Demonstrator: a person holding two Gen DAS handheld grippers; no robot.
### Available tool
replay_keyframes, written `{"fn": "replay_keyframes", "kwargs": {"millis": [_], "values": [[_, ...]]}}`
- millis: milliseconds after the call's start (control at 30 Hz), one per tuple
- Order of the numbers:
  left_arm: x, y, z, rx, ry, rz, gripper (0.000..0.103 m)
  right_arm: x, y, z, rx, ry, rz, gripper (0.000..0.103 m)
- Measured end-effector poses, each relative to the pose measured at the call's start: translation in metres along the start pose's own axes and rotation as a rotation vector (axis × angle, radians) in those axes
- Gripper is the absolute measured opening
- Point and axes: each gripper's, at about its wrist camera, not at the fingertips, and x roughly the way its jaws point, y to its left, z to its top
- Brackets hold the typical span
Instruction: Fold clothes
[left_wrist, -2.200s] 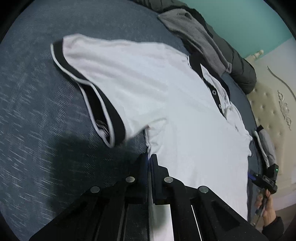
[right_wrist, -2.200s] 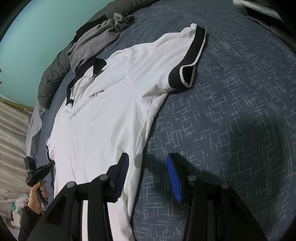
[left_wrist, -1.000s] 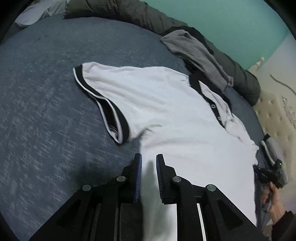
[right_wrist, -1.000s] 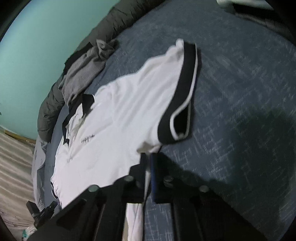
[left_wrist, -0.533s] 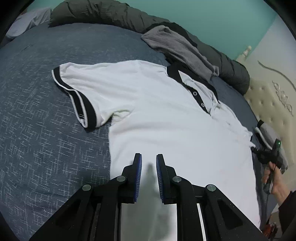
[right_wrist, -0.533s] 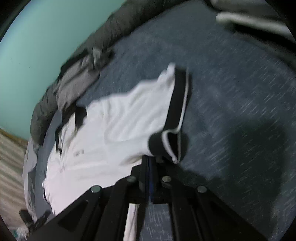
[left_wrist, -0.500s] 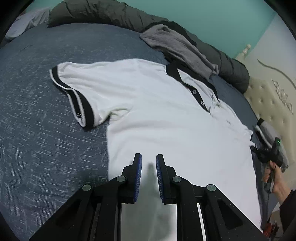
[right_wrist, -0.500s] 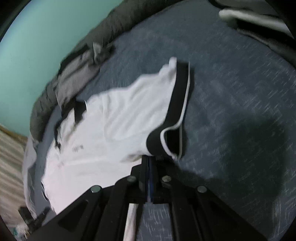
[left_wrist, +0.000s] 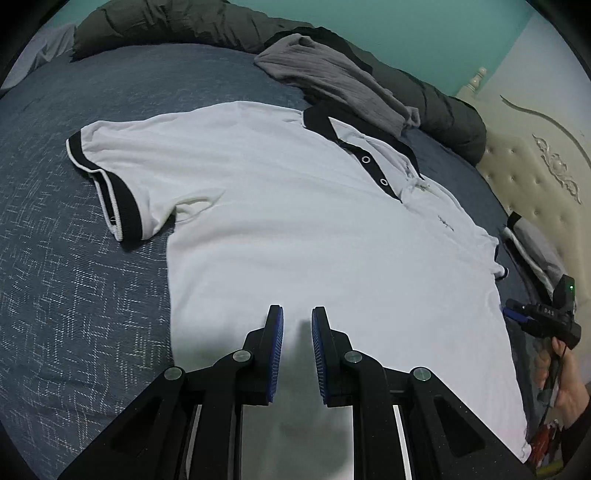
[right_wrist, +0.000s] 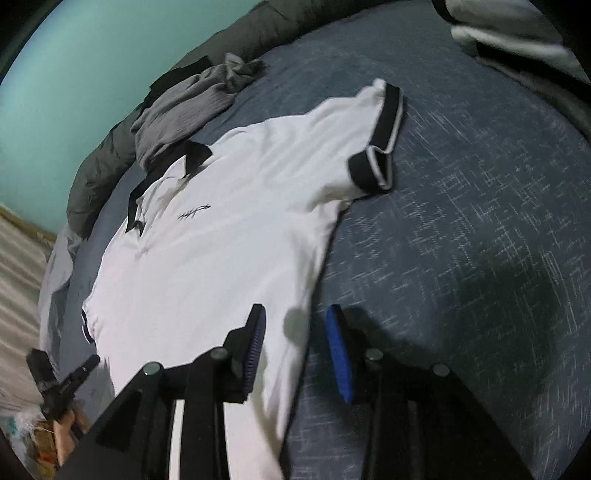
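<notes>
Right tool (right_wrist: 295, 336) just opened; polo shirt (right_wrist: 221, 240) collar points away.

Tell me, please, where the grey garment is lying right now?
The grey garment lies crumpled at the far edge of the bed, just beyond the white shirt's black collar, against the dark rolled duvet.

White shirt (left_wrist: 295, 229) hem hidden behind the left tool (left_wrist: 297, 325), bottom edge cut off

Teal wall (left_wrist: 424, 33), cream tufted headboard (left_wrist: 524, 184)
</notes>
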Motion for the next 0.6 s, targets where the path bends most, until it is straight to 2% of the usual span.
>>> {"fn": "replay_keyframes", "kwargs": {"millis": [133,200,400,600], "values": [[0.0,-0.001,0.0,0.003,0.001,-0.007,0.017,0.012,0.005,-0.004,-0.014,0.037,-0.034,0.018],[0.0,-0.001,0.0,0.003,0.002,-0.009,0.017,0.017,0.009,-0.005,-0.04,0.05,-0.059,0.005],[-0.001,0.002,0.0,-0.016,-0.003,-0.008,0.017,0.007,0.0,0.002,-0.038,0.014,-0.133,0.002],[-0.001,0.003,0.0,-0.016,-0.003,-0.014,0.017,0.005,-0.016,0.008,0.001,0.001,-0.114,0.002]]}}
